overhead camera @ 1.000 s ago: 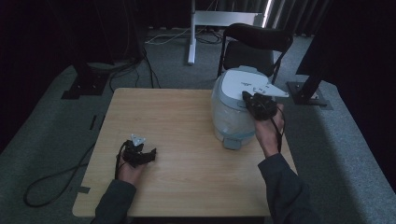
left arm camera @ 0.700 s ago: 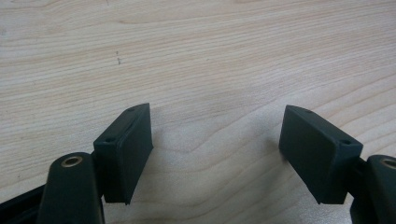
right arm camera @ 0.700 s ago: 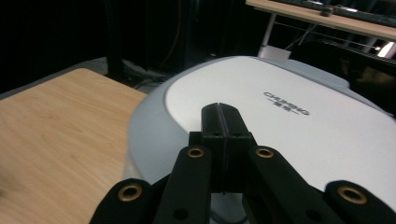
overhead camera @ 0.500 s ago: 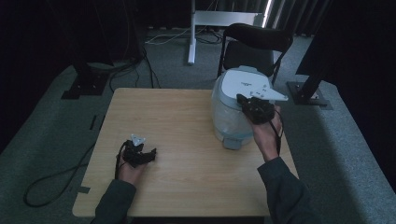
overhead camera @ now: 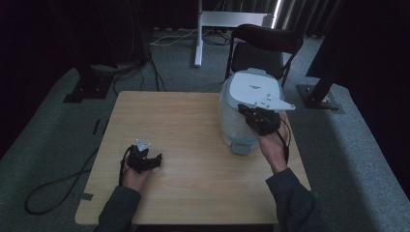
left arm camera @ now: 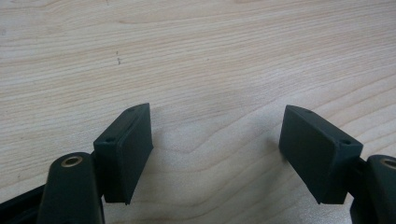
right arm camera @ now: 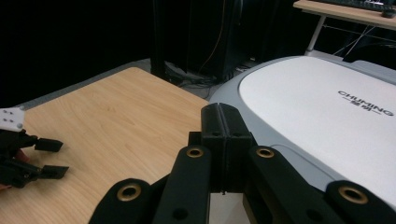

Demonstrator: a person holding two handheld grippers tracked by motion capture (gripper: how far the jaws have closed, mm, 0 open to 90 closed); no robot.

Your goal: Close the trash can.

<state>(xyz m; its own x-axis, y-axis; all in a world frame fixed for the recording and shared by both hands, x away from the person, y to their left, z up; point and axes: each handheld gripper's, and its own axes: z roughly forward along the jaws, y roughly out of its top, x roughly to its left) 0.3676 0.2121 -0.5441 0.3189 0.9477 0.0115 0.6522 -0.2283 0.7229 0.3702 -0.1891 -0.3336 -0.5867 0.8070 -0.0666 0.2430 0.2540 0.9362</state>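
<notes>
From above, in the high view, a pale wooden tabletop (overhead camera: 193,121) stands on grey carpet, with a black chair (overhead camera: 263,48) behind its far edge and a white stand (overhead camera: 198,34) farther back; a white rice cooker (overhead camera: 244,104) with a rounded lid sits on the right half of the tabletop, its front latch facing the person; the right gripper (overhead camera: 249,112) is held over the near right part of the lid, the hand and dark sleeve coming up from the bottom right; the left gripper (overhead camera: 153,159) rests low over the tabletop's near left part, well apart from the cooker, with a cable (overhead camera: 58,186) trailing off to the floor; seen from the left gripper view, the 2 black jaws stand wide apart with nothing between them, bare wood grain of the tabletop (left arm camera: 210,60) showing in the gap; seen from the right gripper view, the 2 jaws are pressed together, pad against pad, with nothing caught between them, and they sit just above the grey rim of the rice cooker (right arm camera: 327,107), whose white lid carries the word CHUMING; farther off at the left edge of that view, the left gripper (right arm camera: 56,158) lies over the tabletop (right arm camera: 116,116) with its jaws parted.
</notes>
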